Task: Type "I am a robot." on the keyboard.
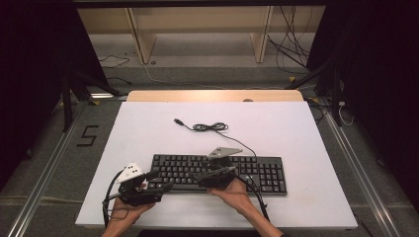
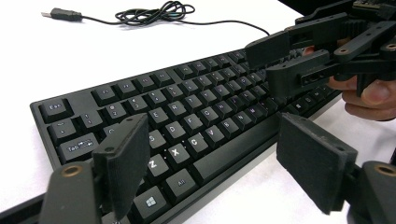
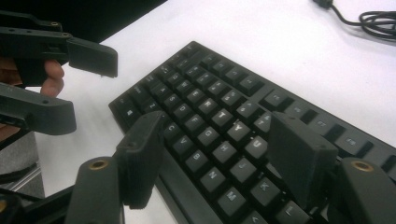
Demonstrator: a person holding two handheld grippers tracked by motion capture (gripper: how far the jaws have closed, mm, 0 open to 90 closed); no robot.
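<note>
The black keyboard (image 1: 220,173) lies flat near the front edge of the white counter (image 1: 148,128), its long side along that edge. Its cable (image 1: 210,127) runs toward the far edge in a loose coil that ends in a free plug. The left gripper (image 1: 165,186) hovers at the keyboard's left end and the right gripper (image 1: 217,174) over its middle. Both have their jaws released, and nothing is between them: in the left gripper view the pads stand wide above the bottom-left keys, and in the right gripper view they straddle the letter rows without touching.

The work in hand looks like taking hold of the keyboard, or pressing on it, from the front. To do it well, each gripper should probably come down squarely on the front rim of the case rather than on the key caps, which would tilt or depress under a pinch. Gripping both ends evenly should keep the board level. The cable needs slack so that it does not drag.
</note>
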